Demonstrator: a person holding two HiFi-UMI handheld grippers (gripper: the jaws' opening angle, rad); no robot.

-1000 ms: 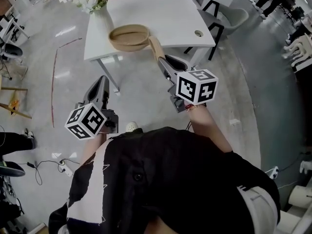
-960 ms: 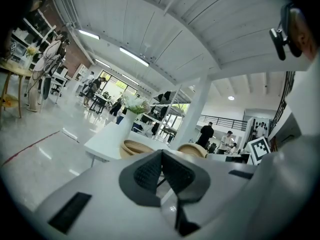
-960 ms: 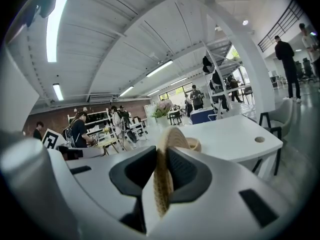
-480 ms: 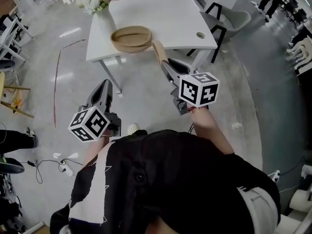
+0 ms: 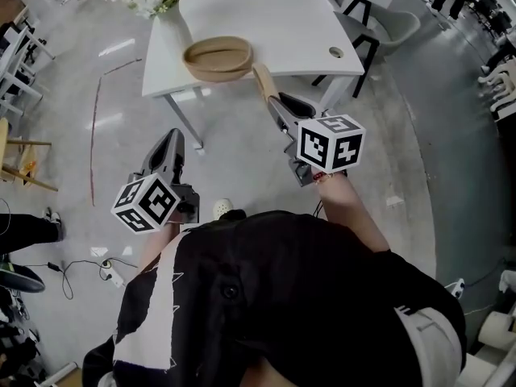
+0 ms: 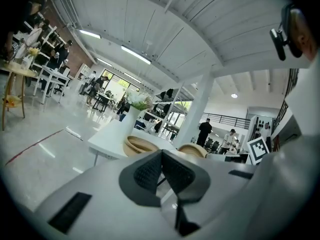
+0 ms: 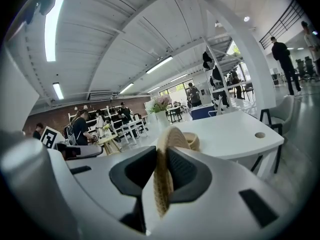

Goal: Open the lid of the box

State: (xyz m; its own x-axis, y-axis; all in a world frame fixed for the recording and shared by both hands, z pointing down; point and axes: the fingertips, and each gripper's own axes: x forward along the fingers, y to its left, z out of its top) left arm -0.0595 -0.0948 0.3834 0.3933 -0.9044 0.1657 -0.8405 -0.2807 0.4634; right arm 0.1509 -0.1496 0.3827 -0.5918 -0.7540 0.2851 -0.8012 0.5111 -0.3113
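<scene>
A round woven box [image 5: 218,57] stands without its lid at the near edge of the white table [image 5: 282,14]. Its tan woven lid [image 5: 263,83] hangs edge-on just off the table's front, to the right of the box. My right gripper [image 5: 274,101] is shut on the lid, whose rim stands upright between the pads in the right gripper view [image 7: 163,176]. Behind it there I see the box [image 7: 193,140]. My left gripper [image 5: 171,139] hangs lower left over the floor, shut with nothing in it [image 6: 161,155]. In the left gripper view the box [image 6: 138,145] and lid [image 6: 193,149] lie ahead.
A white vase of flowers [image 5: 164,2] stands at the table's left end. A cable hole [image 5: 335,52] marks its right corner. A chair [image 5: 393,24] sits to the right of the table. Other desks and people stand around the room's edges.
</scene>
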